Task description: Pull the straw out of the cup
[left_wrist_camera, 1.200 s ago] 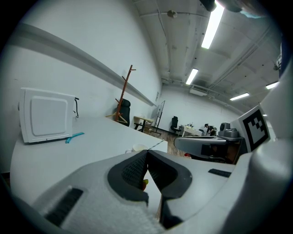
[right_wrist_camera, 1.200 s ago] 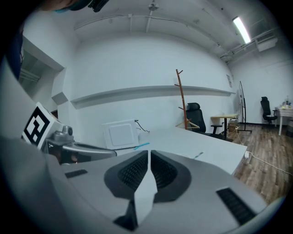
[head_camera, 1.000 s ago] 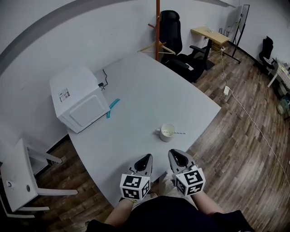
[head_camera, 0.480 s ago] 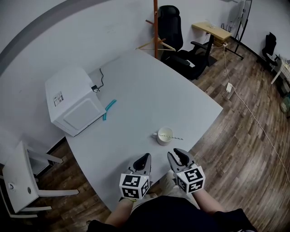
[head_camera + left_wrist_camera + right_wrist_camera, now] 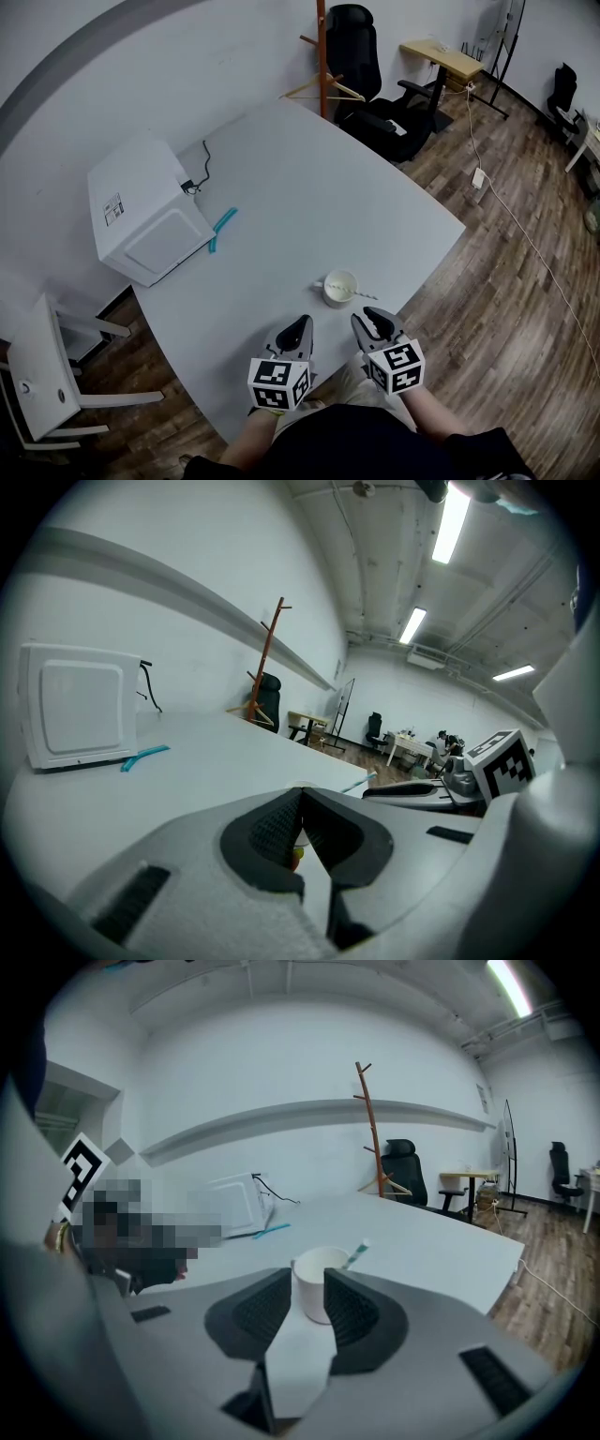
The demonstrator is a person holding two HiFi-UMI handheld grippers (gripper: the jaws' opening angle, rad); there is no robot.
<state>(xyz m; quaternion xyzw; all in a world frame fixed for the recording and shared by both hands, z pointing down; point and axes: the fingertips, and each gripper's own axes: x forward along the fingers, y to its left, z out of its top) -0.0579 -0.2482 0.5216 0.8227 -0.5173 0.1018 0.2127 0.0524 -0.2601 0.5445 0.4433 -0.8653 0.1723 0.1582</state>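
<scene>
A white cup stands near the front edge of the white table, with a straw leaning out of it to the right. My right gripper is open just short of the cup. In the right gripper view the cup shows in the gap of that gripper, apart from the pads, and the straw sticks up at its right. My left gripper is beside it to the left, shut on nothing. Its jaws hide most of the cup; only the straw tip shows.
A white microwave sits at the table's left with a cable behind it. A teal strip lies beside it. A wooden coat stand and a black office chair are beyond the far edge. A white chair stands at the left.
The head view has shifted a little, so the table sits slightly lower and left. Both grippers stay low near the front edge, a touch nearer the cup. The cup and straw have not moved.
</scene>
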